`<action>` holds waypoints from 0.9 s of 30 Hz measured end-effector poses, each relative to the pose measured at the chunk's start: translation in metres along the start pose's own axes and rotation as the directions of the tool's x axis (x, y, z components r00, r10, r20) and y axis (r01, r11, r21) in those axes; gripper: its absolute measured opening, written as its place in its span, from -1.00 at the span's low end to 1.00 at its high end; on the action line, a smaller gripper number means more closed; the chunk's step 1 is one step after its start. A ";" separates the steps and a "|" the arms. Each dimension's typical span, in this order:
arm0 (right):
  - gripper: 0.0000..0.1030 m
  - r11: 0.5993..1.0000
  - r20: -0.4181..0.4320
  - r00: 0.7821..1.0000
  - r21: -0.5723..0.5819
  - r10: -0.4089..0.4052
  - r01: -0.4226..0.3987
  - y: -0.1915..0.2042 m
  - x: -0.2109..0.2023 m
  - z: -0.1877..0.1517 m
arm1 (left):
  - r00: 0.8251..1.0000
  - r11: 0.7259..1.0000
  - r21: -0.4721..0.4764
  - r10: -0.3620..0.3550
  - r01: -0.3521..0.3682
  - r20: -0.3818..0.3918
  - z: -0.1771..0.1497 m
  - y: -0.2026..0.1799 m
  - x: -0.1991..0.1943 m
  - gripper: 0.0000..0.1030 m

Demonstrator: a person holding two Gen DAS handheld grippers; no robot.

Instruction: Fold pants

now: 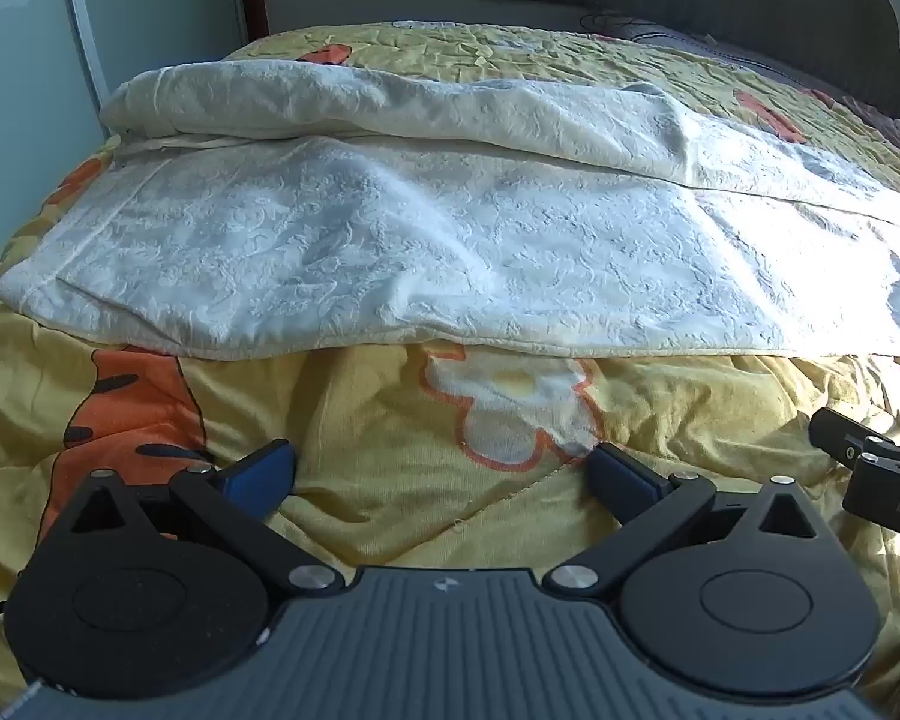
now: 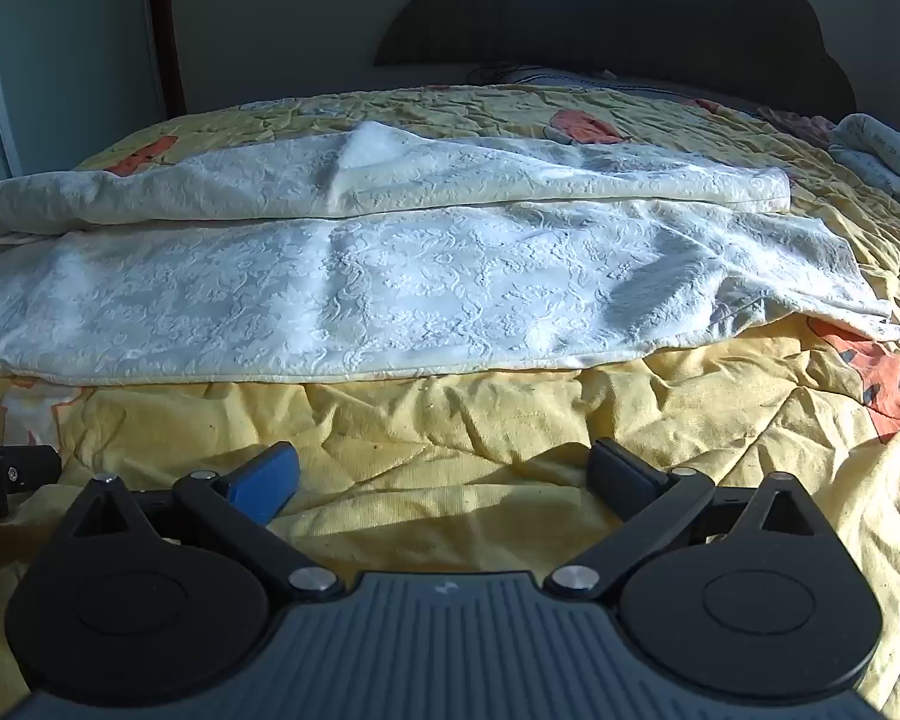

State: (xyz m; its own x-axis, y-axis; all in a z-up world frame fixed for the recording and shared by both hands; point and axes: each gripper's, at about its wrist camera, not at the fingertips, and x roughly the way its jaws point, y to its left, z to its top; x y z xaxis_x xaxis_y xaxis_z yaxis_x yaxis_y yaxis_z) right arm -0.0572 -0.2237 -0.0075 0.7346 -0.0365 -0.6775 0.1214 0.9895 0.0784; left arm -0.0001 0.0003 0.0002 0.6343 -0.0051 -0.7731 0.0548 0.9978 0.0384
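On the far left, past the bed, I see a pale wall panel [image 1: 24,60] with a bright window spot at the top. My left hand-held gripper [image 1: 444,468] hangs over the yellow quilted bedspread with orange cartoon shapes [image 1: 360,420]. Its jaws are wide open and nothing is between them. One blue pad [image 1: 264,471] sits on the left side and a darker one on the right.

Just past my grippers lie the white pants made of bumpy patterned cloth [image 1: 420,240]. They stretch sideways across the bed, from the left edge all the way to the right. One leg lies behind the other, and the far leg looks bunched up (it makes a soft hump).

My right hand-held gripper [image 2: 444,471] hangs over the bedspread too, near the front edge of the pants but not touching them. It is also wide open and holds nothing. My two grippers are close side by side.

Farther right, a rolled pale cloth [image 2: 882,150] lies on the bed, well apart from the pants. Behind it all stands a dark curvy headboard [image 2: 600,18].
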 end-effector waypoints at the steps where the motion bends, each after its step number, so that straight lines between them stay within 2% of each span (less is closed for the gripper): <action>1: 1.00 1.000 0.000 1.000 0.001 0.001 -0.001 0.000 0.000 0.000 | 1.000 1.000 0.002 0.002 -0.002 -0.001 0.000 0.000 0.000 1.00; 6: 1.00 1.000 0.000 1.000 0.000 0.000 0.000 0.000 0.000 0.000 | 1.000 1.000 0.004 0.000 0.000 -0.023 0.003 0.002 0.000 1.00; 14: 1.00 1.000 0.002 1.000 0.002 0.001 -0.001 0.000 0.000 0.000 | 1.000 1.000 0.011 0.003 -0.003 0.025 -0.004 -0.001 -0.003 1.00; 27: 1.00 1.000 0.003 1.000 0.002 0.001 -0.001 0.000 0.000 0.000 | 1.000 1.000 0.011 0.000 0.000 0.010 -0.002 0.000 -0.003 1.00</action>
State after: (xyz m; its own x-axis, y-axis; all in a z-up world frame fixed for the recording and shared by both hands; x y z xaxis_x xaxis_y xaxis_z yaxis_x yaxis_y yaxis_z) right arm -0.0574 -0.2232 -0.0077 0.7364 -0.0359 -0.6756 0.1219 0.9893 0.0803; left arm -0.0039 0.0001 0.0014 0.6421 -0.0058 -0.7666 0.0630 0.9970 0.0452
